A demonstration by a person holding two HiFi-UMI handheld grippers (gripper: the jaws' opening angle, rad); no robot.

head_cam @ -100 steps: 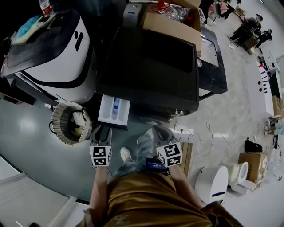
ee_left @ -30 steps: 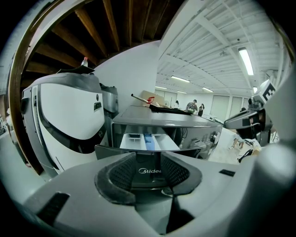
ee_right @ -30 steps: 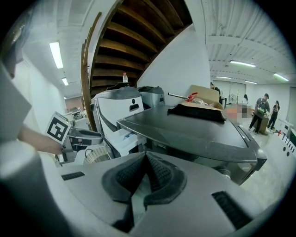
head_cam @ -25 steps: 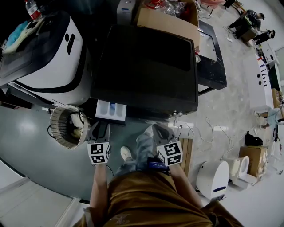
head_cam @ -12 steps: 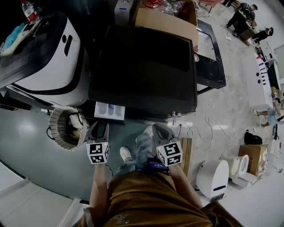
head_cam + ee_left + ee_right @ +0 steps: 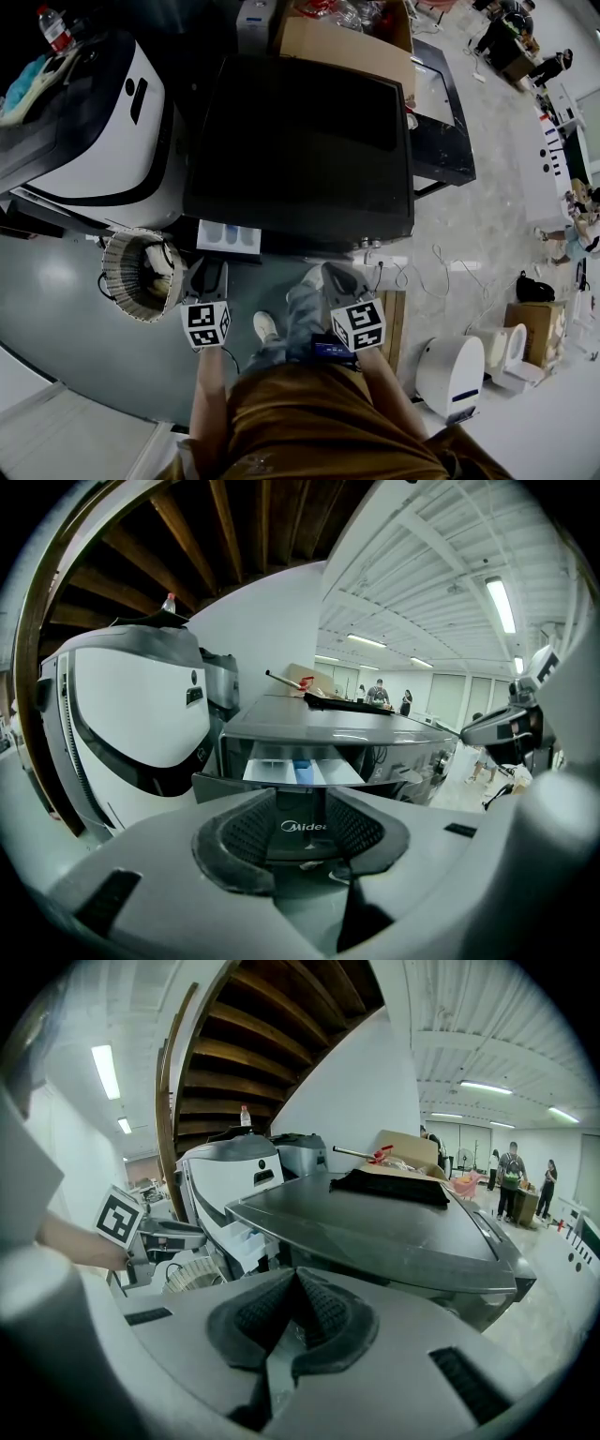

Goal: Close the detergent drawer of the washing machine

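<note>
Left claw (image 6: 208,269) is open, jaws apart. It sits at the front left corner of the washing machine (image 6: 300,141), right at the detergent drawer (image 6: 228,236).

In the left gripper view the drawer front with the Midea logo fills the gap between my pads (image 6: 239,834). I can't tell whether either pad is actually touching it. The left claw (image 6: 302,832) isn't clamped on anything.

The detergent drawer (image 6: 302,772) is partly out of the washing machine (image 6: 328,728) and not flush. Its white compartments show from above, with a blue insert in the middle one.

Right claw (image 6: 336,274) is closed, jaws together and nothing between them. It sits off the machine's front edge near the middle, well right of the drawer and not touching the machine. The right gripper view confirms this: the right claw (image 6: 292,1283) has its pads pressed tip to tip. From there the drawer (image 6: 239,1241) shows at the machine's (image 6: 375,1222) far left corner.

A white appliance (image 6: 103,122) stands just left of the washing machine. A round woven basket (image 6: 141,272) is on the floor off the machine's front left corner, beside the left claw. A cardboard box (image 6: 342,42) is behind the machine.
</note>
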